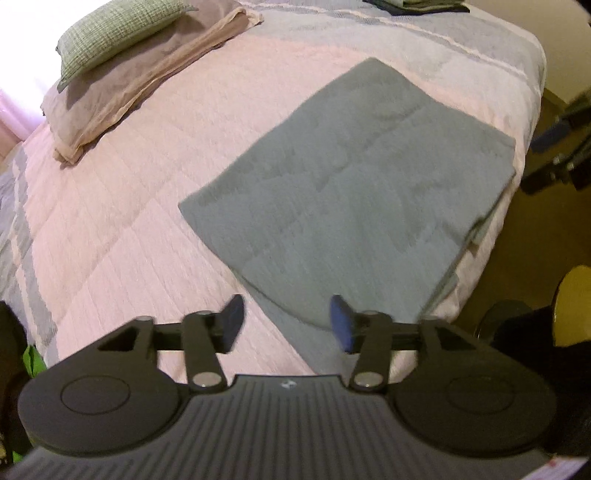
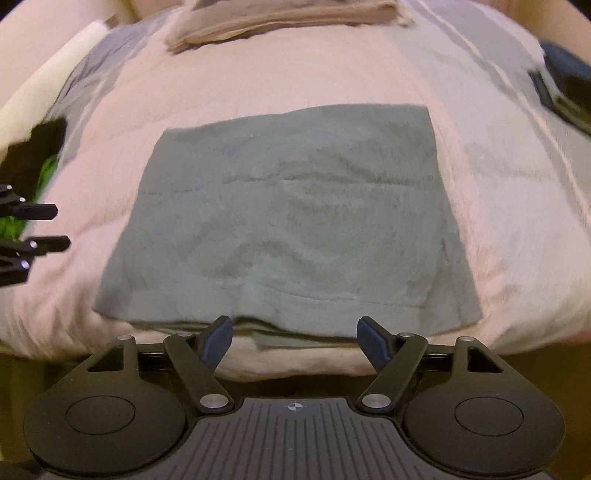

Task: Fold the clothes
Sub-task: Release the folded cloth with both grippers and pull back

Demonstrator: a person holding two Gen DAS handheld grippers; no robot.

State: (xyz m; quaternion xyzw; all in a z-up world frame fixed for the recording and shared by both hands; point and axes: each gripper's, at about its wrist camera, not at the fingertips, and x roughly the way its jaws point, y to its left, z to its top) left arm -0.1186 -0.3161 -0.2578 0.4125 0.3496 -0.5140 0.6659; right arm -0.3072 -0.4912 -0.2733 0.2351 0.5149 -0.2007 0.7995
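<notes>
A grey-green garment (image 1: pixel 351 192) lies folded into a flat rectangle on the pink quilted bedspread (image 1: pixel 122 229), close to the bed's near edge. The right wrist view shows the same garment (image 2: pixel 291 221) from straight on, with its layered edge nearest the camera. My left gripper (image 1: pixel 286 323) hovers above the garment's near corner, open, nothing between its blue pads. My right gripper (image 2: pixel 295 341) hangs over the garment's near edge, open wide and empty. The left gripper's black fingers (image 2: pixel 40 227) also show at the left border of the right wrist view.
A stack of pillows (image 1: pixel 122 74), a green checked one on top, lies at the bed's far left corner. Dark folded items (image 1: pixel 413 5) sit at the far edge of the bed. Dark objects (image 1: pixel 561 147) stand on the floor right of the bed.
</notes>
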